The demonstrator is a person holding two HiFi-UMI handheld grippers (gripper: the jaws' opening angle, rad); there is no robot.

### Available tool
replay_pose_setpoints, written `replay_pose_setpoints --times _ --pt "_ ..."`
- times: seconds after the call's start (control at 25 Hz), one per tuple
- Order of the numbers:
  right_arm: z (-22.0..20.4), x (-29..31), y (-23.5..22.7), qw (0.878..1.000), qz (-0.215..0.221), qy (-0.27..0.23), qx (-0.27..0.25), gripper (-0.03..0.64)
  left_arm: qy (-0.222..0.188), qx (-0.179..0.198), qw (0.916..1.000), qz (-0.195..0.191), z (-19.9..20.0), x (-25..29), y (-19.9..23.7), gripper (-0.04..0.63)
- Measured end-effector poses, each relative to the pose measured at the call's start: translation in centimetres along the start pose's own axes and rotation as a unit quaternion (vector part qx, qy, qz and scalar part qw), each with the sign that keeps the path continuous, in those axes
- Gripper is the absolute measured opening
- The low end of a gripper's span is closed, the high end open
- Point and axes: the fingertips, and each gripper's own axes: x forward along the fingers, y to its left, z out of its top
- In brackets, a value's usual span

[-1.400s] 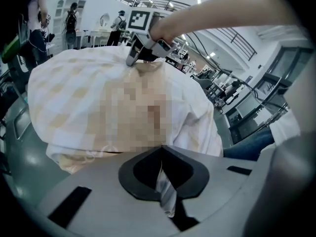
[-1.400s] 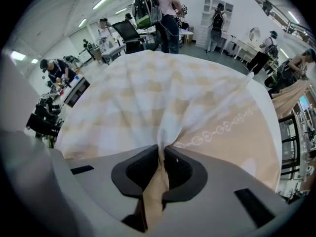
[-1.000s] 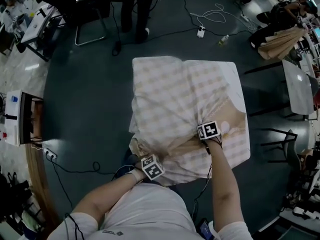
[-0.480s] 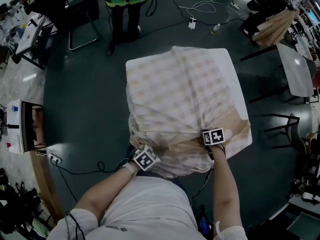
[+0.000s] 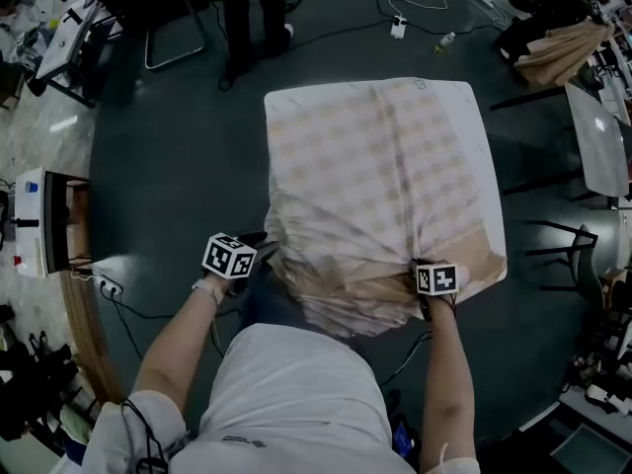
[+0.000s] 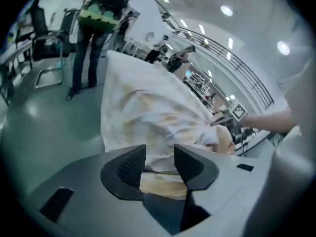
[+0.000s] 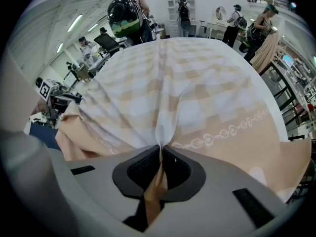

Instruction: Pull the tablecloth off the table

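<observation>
The right gripper points steeply down at the near right corner of the table, which is covered. Its jaws are pinched together on a raised fold of the checked tablecloth. A beige strip of the cloth runs down between the pads, and creases fan out from the pinch across the top.

The left gripper is off to the left of the right one, just beside the bunched near-left corner of the cloth. Its jaws have just been opening and now stand moderately apart. Neither pad presses on anything. In its own view the crumpled tablecloth lies straight ahead of the gap, with beige fabric showing low between the jaws.

Ahead of both grippers the cloth lies fairly flat to the table's far edge. Between them it hangs in a gathered heap over the near edge. Beyond the far side a person stands on the dark floor.
</observation>
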Motion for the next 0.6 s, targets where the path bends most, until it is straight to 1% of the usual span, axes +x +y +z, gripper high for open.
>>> replay_pose_setpoints --times 0.04,0.08,0.12,0.16,0.2,0.24,0.28,0.32,0.36,0.4,0.44,0.6 --pt "-0.2 -0.1 0.1 1.000 -0.004 0.001 -0.001 0.038 0.000 -0.043 0.9991 -0.001 -0.5 -0.1 1.6 0.176" --pt "-0.3 -0.1 0.3 1.000 -0.009 0.002 -0.003 0.038 0.003 -0.078 0.9970 -0.003 -1.1 -0.1 3.1 0.206" --pt "-0.3 -0.2 0.4 1.000 -0.013 0.004 -0.005 0.038 0.011 -0.094 0.9955 -0.002 -1.9 0.0 4.3 0.234" --pt "-0.3 -0.2 0.5 1.000 -0.016 0.006 -0.008 0.038 0.027 -0.084 0.9961 0.005 -2.8 0.2 5.5 0.245" --pt "-0.2 -0.1 0.6 1.000 -0.019 0.009 -0.009 0.038 0.053 -0.049 0.9973 0.016 -3.8 0.5 6.5 0.252" --pt "-0.2 -0.1 0.6 1.000 -0.022 0.012 -0.009 0.038 0.083 0.002 0.9963 0.025 -4.9 0.8 7.3 0.259" --pt "-0.2 -0.2 0.5 1.000 -0.024 0.015 -0.009 0.038 0.112 0.056 0.9918 0.028 -6.0 1.2 7.7 0.262" --pt "-0.3 -0.2 0.5 1.000 -0.025 0.017 -0.007 0.038 0.135 0.102 0.9853 0.025 -6.9 1.7 7.8 0.268" --pt "-0.4 -0.2 0.5 0.999 -0.025 0.020 -0.006 0.038 0.147 0.137 0.9793 0.017 -7.4 2.1 7.7 0.276" --pt "-0.5 -0.3 0.5 0.999 -0.025 0.022 -0.004 0.038 0.151 0.161 0.9753 0.008 -7.6 2.5 7.4 0.282" --pt "-0.5 -0.3 0.6 0.999 -0.025 0.024 -0.001 0.038 0.148 0.175 0.9733 -0.001 -7.5 2.8 7.2 0.285" --pt "-0.5 -0.3 0.9 0.999 -0.030 0.035 0.005 0.038 0.131 0.199 0.9709 -0.025 -6.1 4.6 6.8 0.290"
